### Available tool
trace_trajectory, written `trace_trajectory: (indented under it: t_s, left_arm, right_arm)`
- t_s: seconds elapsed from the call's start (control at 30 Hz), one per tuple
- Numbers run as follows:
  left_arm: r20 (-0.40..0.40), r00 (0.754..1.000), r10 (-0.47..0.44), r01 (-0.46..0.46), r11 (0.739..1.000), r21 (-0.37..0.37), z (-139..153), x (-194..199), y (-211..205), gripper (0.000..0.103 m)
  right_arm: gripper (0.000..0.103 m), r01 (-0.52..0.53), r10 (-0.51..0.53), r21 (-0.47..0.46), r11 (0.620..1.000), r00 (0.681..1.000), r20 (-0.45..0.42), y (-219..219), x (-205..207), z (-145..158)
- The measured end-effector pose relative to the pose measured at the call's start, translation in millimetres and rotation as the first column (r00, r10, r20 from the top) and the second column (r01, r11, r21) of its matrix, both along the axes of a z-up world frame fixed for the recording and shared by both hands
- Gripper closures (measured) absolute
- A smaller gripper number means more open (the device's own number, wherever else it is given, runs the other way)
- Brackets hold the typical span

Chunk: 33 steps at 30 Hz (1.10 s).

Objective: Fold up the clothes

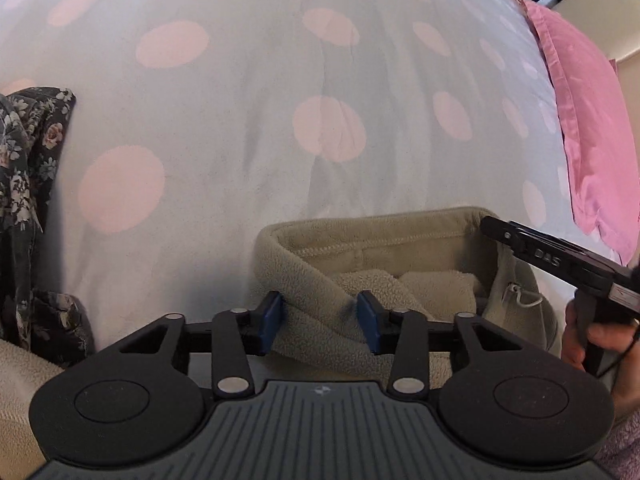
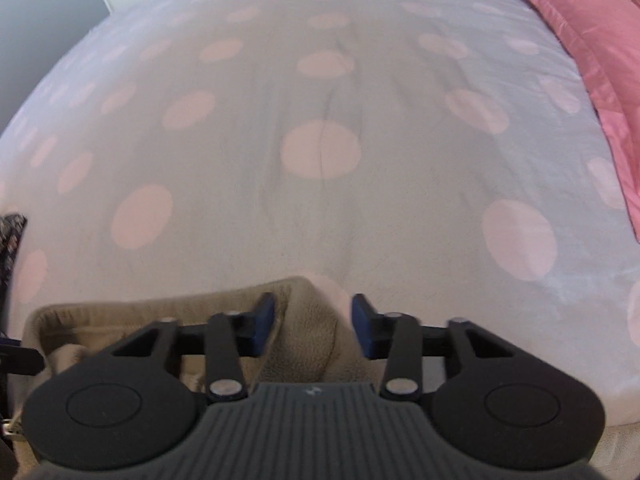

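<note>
A pale bedspread (image 1: pixel 240 80) dotted with big pink circles covers the bed. A pink pillow (image 1: pixel 588 128) lies along its right edge. Past the far left corner stands a grey wall (image 2: pixel 40 20), slightly blurred.

Fleece garment (image 1: pixel 320 280) on bed (image 1: pixel 240 140), near edge — left tool (image 1: pixel 322 322) astride its left collar fold, right tool (image 2: pixel 313 326) astride its right corner. Patterned garment (image 1: pixel 28 184) heaped at bed's left side. Pillow (image 1: pixel 592 140) along bed's right side — well apart from fleece.
</note>
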<state>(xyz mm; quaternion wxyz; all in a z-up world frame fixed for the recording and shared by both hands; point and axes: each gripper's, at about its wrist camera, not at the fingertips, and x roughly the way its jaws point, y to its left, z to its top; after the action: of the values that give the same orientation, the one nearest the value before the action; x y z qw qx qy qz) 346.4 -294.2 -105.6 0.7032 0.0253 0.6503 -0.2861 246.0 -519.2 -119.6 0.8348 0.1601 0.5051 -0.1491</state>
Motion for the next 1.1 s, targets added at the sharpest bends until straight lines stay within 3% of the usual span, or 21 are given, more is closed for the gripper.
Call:
trace_trajectory:
  t_s: [0.13,0.3,0.43,0.57,0.6,0.7,0.73,0.8,1.0,1.1]
  left_arm:
    - [0.023,1.0,-0.013,0.012,1.0,0.012,0.5,-2.8,-1.3,0.085]
    - [0.184,0.983,0.003,0.012,0.997,-0.079,43.3,-9.2,-6.3,0.091]
    - [0.37,0.929,-0.008,0.089,0.975,-0.203,91.6,-27.4,-21.6,0.092]
    - [0.522,0.853,-0.002,0.181,0.939,-0.291,122.4,-50.8,-42.6,0.091]
    - [0.534,0.845,-0.016,0.184,0.947,-0.263,120.6,-53.1,-50.7,0.089]
    - [0.496,0.866,-0.059,0.152,0.977,-0.149,101.2,-50.6,-73.5,0.084]
    - [0.484,0.872,-0.077,0.152,0.981,-0.117,92.8,-49.7,-75.2,0.083]
    - [0.476,0.871,-0.122,0.174,0.983,-0.065,79.0,-49.6,-69.7,0.08]
    - [0.524,0.819,-0.233,0.204,0.972,0.112,73.1,-49.6,-23.8,0.075]
    - [0.529,0.81,-0.253,0.178,0.966,0.188,75.8,-46.2,15.4,0.067]
  right_arm:
    - [0.088,-0.01,0.01,-0.019,1.0,1.0,0.013,0.4,-6.6,5.7]
    - [0.089,0.001,0.005,-0.071,0.997,0.996,0.091,-5.6,-34.3,54.7]
    - [0.09,0.065,-0.038,-0.12,0.991,0.975,0.217,-15.9,-71.7,97.8]
    - [0.09,0.131,-0.071,-0.148,0.98,0.933,0.353,-19.2,-107.7,115.4]
    - [0.089,0.133,-0.071,-0.147,0.98,0.929,0.364,-19.2,-112.9,113.4]
    - [0.081,0.103,-0.057,-0.127,0.987,0.945,0.323,-22.0,-115.5,96.9]
    - [0.075,0.101,-0.061,-0.117,0.988,0.95,0.305,-23.6,-115.3,90.5]
    - [0.071,0.109,-0.075,-0.09,0.99,0.947,0.313,-29.1,-122.8,85.2]
    - [0.068,0.155,-0.122,-0.1,0.983,0.953,0.278,-53.6,-155.0,69.9]
    - [0.066,0.164,-0.127,-0.162,0.973,0.968,0.215,-67.3,-176.7,53.2]
